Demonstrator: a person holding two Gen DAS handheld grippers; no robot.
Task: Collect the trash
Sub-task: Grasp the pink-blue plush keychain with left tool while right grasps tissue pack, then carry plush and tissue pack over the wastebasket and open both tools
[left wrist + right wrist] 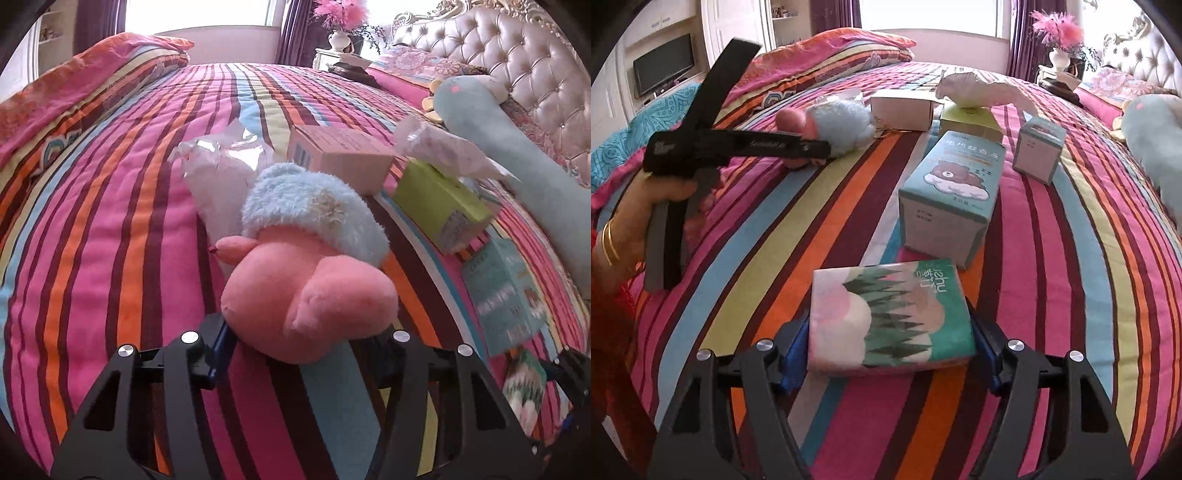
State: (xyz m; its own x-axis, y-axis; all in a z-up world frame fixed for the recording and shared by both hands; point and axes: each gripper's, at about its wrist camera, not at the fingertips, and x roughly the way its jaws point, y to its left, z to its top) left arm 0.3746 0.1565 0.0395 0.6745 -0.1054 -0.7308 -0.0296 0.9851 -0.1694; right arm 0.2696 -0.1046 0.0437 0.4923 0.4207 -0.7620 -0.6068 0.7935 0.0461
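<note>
Setting: striped bedspread carries everything; no bin or bag for the trash shows in either view.
Left hand-held gripper: jaws stand at a middling width around the pink plush toy, with its blue fluffy cap toward 12 o'clock. The left pad sits against the toy's flank; the right pad is hidden behind the plush, so a full pinch is likely but not certain.
Right hand-held gripper: blue pads press both short sides of the tissue pack, which lies flat on the bed at 6 o'clock in the right wrist view.
Other litter: teal bear carton stands just past the pack at 12 o'clock; small teal box at 1 o'clock; white box, green box and crumpled plastic wrap lie farther back.
Risk, left: soft plush compresses and may slide out on lifting; a toy may also not be trash at all.
Risk, right: the slick, squashy pack could buckle or slip between the pads, and lifting forward could knock over the teal bear carton.
Risk, both: the two arms work close together and could collide.
</note>
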